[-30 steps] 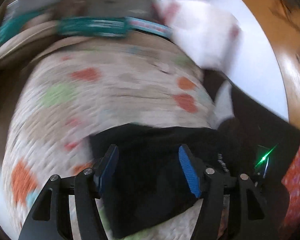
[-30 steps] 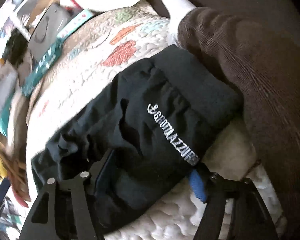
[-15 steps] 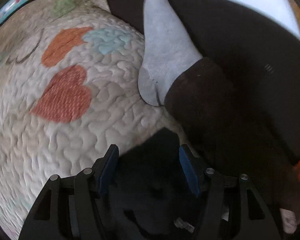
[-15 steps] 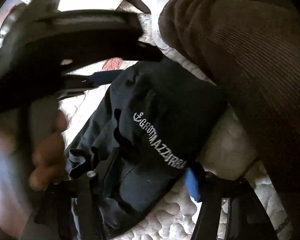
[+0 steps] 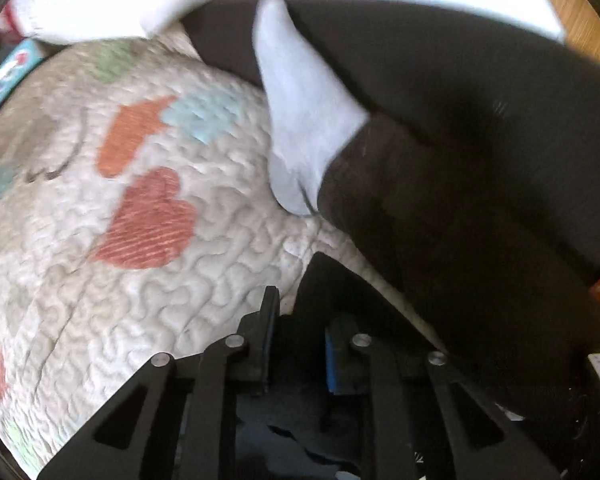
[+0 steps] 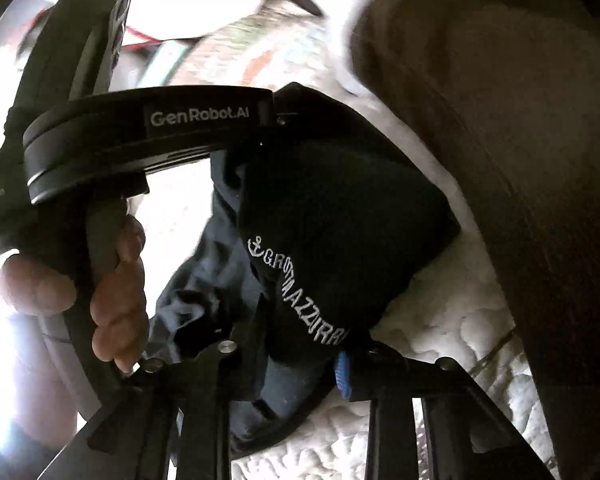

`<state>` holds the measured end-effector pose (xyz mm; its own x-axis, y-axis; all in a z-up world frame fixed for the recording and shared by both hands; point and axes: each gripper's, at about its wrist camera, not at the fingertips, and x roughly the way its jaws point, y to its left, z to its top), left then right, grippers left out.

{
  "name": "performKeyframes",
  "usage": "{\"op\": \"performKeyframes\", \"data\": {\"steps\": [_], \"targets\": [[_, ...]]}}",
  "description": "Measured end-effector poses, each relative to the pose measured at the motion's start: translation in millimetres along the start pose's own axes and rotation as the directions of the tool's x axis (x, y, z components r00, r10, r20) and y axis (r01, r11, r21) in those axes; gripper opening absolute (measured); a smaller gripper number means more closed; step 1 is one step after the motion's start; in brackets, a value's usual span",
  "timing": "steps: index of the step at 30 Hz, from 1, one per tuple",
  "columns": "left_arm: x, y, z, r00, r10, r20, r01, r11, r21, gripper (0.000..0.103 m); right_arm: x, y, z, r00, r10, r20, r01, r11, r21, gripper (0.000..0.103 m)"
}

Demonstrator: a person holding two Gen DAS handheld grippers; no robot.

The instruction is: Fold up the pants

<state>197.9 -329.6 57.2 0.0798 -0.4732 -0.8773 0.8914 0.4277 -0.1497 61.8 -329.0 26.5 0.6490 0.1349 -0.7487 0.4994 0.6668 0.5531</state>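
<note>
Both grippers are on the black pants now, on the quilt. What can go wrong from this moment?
1. The left gripper holds only a corner of the black pants, so the cloth may slip out when lifted.
2. The person's leg and sock lie right beside the pants on the quilt; a fold toward them could catch.
3. The left gripper's body sits close above the right gripper in the right wrist view, so they may collide.

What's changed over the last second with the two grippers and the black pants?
The left gripper swung from the quilt's far edge toward the grey-socked foot, came in over the black pants with white lettering, and its fingers narrowed on the dark fabric. In the right wrist view it now sits close over the pants. The right gripper stayed clamped on the pants. The heart-patterned quilt and brown corduroy leg are unchanged.
</note>
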Motion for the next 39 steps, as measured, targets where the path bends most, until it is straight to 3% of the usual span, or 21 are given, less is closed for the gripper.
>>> {"op": "performKeyframes", "data": {"steps": [3, 8, 11, 13, 14, 16, 17, 18, 20, 21, 23, 25, 27, 31, 35, 37, 39], "targets": [[-46.3, 17.6, -16.9, 0.996, -0.006, 0.091, 0.01, 0.999, -0.049, 0.018, -13.6, 34.5, -9.6, 0.998, 0.004, 0.059, 0.006, 0.986, -0.166, 0.025], [-124.2, 59.6, -70.4, 0.972, -0.004, 0.234, 0.052, 0.978, -0.2, 0.017, -23.6, 91.8, -37.7, 0.995, 0.043, 0.093, -0.002, 0.914, -0.405, 0.022], [-151.8, 95.6, -118.6, 0.955, 0.024, 0.297, 0.081, 0.938, -0.337, 0.018, -18.5, 123.7, -59.3, 0.997, 0.062, 0.056, -0.023, 0.849, -0.527, 0.022], [-156.8, 121.2, -148.0, 0.949, 0.083, 0.304, 0.067, 0.889, -0.453, 0.025, -12.4, 139.2, -76.6, 0.998, 0.062, 0.017, -0.039, 0.791, -0.61, 0.023], [-153.3, 134.4, -166.8, 0.952, 0.114, 0.285, 0.051, 0.857, -0.513, 0.031, -2.8, 150.7, -89.6, 0.999, 0.048, -0.004, -0.038, 0.741, -0.67, 0.027], [-147.2, 152.3, -199.6, 0.959, 0.181, 0.217, -0.018, 0.805, -0.593, 0.032, 8.0, 156.6, -110.4, 1.0, 0.029, -0.013, -0.029, 0.684, -0.729, 0.04], [-146.2, 158.8, -214.0, 0.961, 0.214, 0.177, -0.062, 0.787, -0.614, 0.034, 14.3, 159.0, -120.4, 0.999, 0.017, -0.029, -0.033, 0.66, -0.751, 0.058], [-146.3, 162.4, -228.0, 0.96, 0.238, 0.151, -0.093, 0.773, -0.628, 0.036, 16.0, 159.3, -127.8, 0.999, 0.015, -0.05, -0.048, 0.643, -0.765, 0.065], [-152.5, 166.2, -253.5, 0.957, 0.248, 0.149, -0.094, 0.752, -0.652, 0.042, 14.2, 161.6, -143.3, 0.998, 0.004, -0.059, -0.05, 0.583, -0.811, 0.068], [-157.4, 167.7, -265.2, 0.954, 0.255, 0.156, -0.086, 0.733, -0.675, 0.043, 11.5, 163.3, -148.8, 0.999, -0.008, -0.043, -0.032, 0.551, -0.834, 0.076], [-164.8, 169.2, -284.4, 0.948, 0.272, 0.164, -0.069, 0.68, -0.73, 0.047, 3.6, 165.3, -157.1, 0.998, -0.011, -0.062, -0.049, 0.486, -0.872, 0.081], [-169.8, 171.5, -300.0, 0.944, 0.278, 0.18, -0.037, 0.629, -0.777, 0.049, -6.9, 161.1, -154.1, 0.996, -0.01, -0.085, -0.07, 0.479, -0.875, 0.081], [-171.1, 175.3, -315.8, 0.938, 0.282, 0.202, 0.0, 0.582, -0.813, 0.052, -17.6, 157.3, -142.7, 0.997, -0.011, -0.08, -0.064, 0.508, -0.859, 0.081], [-172.1, 184.5, -343.6, 0.931, 0.302, 0.208, 0.033, 0.496, -0.868, 0.052, -28.4, 154.9, -109.5, 0.997, -0.075, 0.034, 0.071, 0.586, -0.807, 0.081], [-174.8, 197.5, -365.5, 0.937, 0.289, 0.194, 0.065, 0.402, -0.913, 0.052, -22.5, 164.0, -90.3, 0.989, -0.128, 0.072, 0.135, 0.604, -0.785, 0.081], [-181.5, 198.3, -370.3, 0.931, 0.304, 0.203, 0.072, 0.393, -0.917, 0.052, -8.8, 165.4, -87.1, 0.986, -0.159, 0.046, 0.134, 0.606, -0.784, 0.081], [-190.8, 191.2, -367.3, 0.917, 0.301, 0.26, 0.117, 0.421, -0.9, 0.052, 2.1, 162.4, -84.3, 0.979, -0.194, 0.054, 0.163, 0.609, -0.776, 0.081]]}}
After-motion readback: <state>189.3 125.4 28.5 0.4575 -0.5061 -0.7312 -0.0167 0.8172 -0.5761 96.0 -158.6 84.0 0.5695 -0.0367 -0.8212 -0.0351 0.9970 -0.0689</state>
